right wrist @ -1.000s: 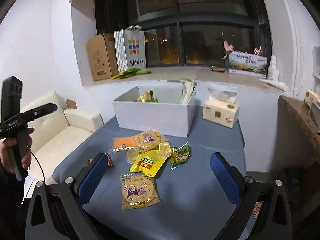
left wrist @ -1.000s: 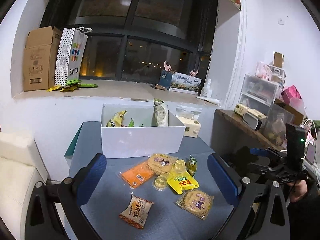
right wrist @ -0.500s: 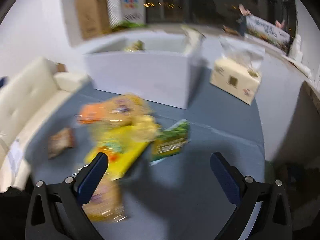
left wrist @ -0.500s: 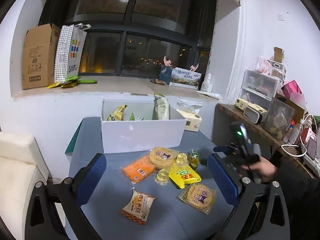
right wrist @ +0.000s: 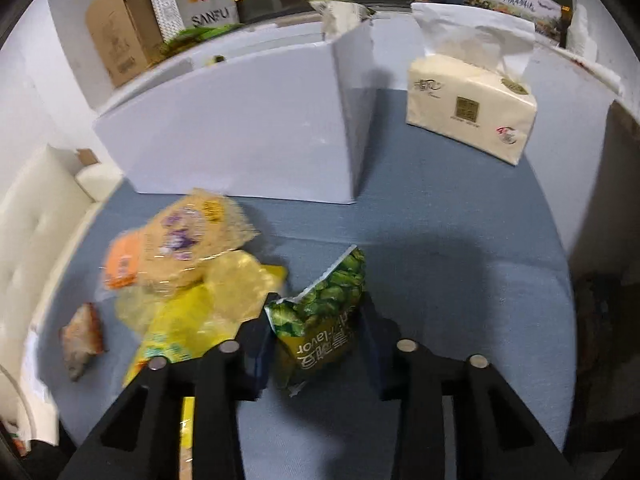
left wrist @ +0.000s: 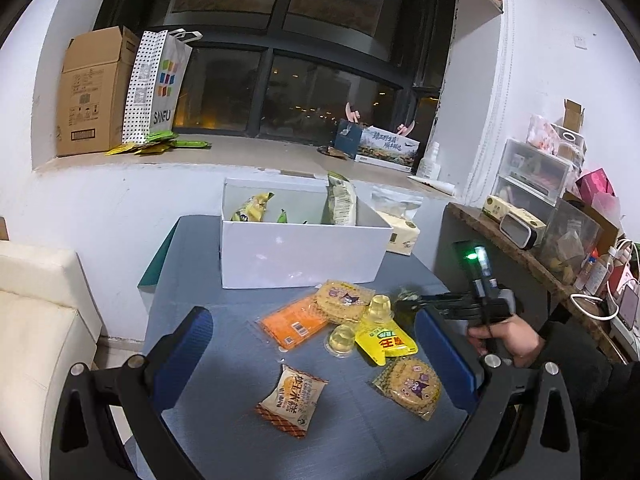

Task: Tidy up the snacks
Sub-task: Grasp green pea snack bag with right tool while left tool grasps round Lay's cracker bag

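Several snack packs lie on the blue table in front of a white box that holds a few snacks. My right gripper is down at the table with its jaws closed against the sides of a green snack packet. It also shows in the left wrist view, reaching in from the right. My left gripper is open and empty, held above the near part of the table. Below it lie an orange pack, a yellow pouch, two jelly cups, round cracker packs and a cake pack.
A tissue pack stands right of the box. A cream sofa is left of the table. A cardboard box and a paper bag stand on the window sill. A cluttered shelf is at the right.
My right gripper has swung down to the table and its jaws have closed in on the green packet. My left gripper has stayed open and almost still.
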Motion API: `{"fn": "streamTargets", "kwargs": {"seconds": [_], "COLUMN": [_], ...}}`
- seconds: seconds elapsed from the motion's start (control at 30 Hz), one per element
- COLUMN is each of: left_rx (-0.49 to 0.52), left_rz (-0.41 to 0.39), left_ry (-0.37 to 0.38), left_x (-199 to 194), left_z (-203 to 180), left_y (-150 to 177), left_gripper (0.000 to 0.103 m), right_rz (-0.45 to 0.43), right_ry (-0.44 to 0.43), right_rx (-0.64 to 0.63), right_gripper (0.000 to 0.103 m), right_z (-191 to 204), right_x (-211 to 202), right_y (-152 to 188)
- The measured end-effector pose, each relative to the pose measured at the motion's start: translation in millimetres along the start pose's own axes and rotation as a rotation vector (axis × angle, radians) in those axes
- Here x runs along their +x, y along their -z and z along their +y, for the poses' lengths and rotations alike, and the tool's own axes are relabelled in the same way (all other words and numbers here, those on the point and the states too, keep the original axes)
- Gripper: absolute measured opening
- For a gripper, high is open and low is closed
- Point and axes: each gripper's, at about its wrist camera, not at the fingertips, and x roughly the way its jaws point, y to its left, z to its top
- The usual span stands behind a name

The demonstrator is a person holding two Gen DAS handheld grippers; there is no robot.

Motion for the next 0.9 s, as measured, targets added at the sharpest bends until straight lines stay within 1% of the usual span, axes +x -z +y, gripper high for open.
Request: {"fn": "streamTargets", "kwargs": {"seconds": [0.1, 0.17, 0.23, 0.27, 0.33, 0.4, 0.47, 0.57, 0.6, 0.7, 0.77, 0.8, 0.83, 0.87, 0.9], "left_rx": [-0.008, 0.006, 0.034, 0.048, 0.084, 0.135, 0.204, 0.252, 0.261, 0.294, 0.305, 0.318, 0.337, 0.367, 0.375], "left_rz": [0.016, 0.039, 0.077, 0.090, 0.122, 0.164, 0.221, 0.307, 0.337, 0.414, 0.450, 0.462, 0.468, 0.480, 0.477], "left_ry": [0.006, 0.020, 0.015, 0.022, 0.052, 0.095, 0.127, 0.174, 0.178, 0.130, 0.114, 0.104, 0.095, 0.066, 0.033], "left_x": [6, 13, 29, 36, 55, 81, 116, 171, 190, 244, 268, 278, 283, 288, 290], "left_z": [3, 1, -4, -6, -14, -23, -34, -43, -45, -48, -50, -52, -54, -57, -58], "left_y": [2, 4, 3, 2, -1, -6, -8, -8, -8, -3, 0, 3, 5, 9, 9], "left_gripper": [0.103, 0.103, 0.103, 0.103, 0.103, 0.103, 0.103, 0.103, 0.103, 0.103, 0.102, 0.100, 0.094, 0.079, 0.078], "right_rz": [-0.061, -0.108, -0.142, -0.165, -0.200, -0.243, -0.278, -0.319, -0.328, -0.347, -0.353, -0.354, -0.353, -0.351, -0.350], "right_ry": [-0.018, -0.066, -0.116, -0.155, -0.184, -0.190, -0.219, -0.234, -0.232, -0.235, -0.238, -0.238, -0.233, -0.227, -0.227], "right_rx": [0.006, 0.045, 0.076, 0.091, 0.095, 0.088, 0.095, 0.110, 0.111, 0.132, 0.147, 0.152, 0.154, 0.154, 0.155], "right_gripper": [0.035, 0.034, 0.034, 0.034, 0.034, 0.034, 0.035, 0.035, 0.035, 0.035, 0.035, 0.035, 0.035, 0.035, 0.035], "right_z": [1, -4, -7, -7, -6, -3, -1, 1, 1, -2, -6, -7, -8, -9, -9], "right_x": [-21, -37, -53, -65, -81, -100, -116, -135, -137, -146, -149, -149, -149, -149, -148], "right_y": [5, 7, 11, 14, 19, 24, 32, 44, 47, 56, 60, 61, 63, 64, 64]}}
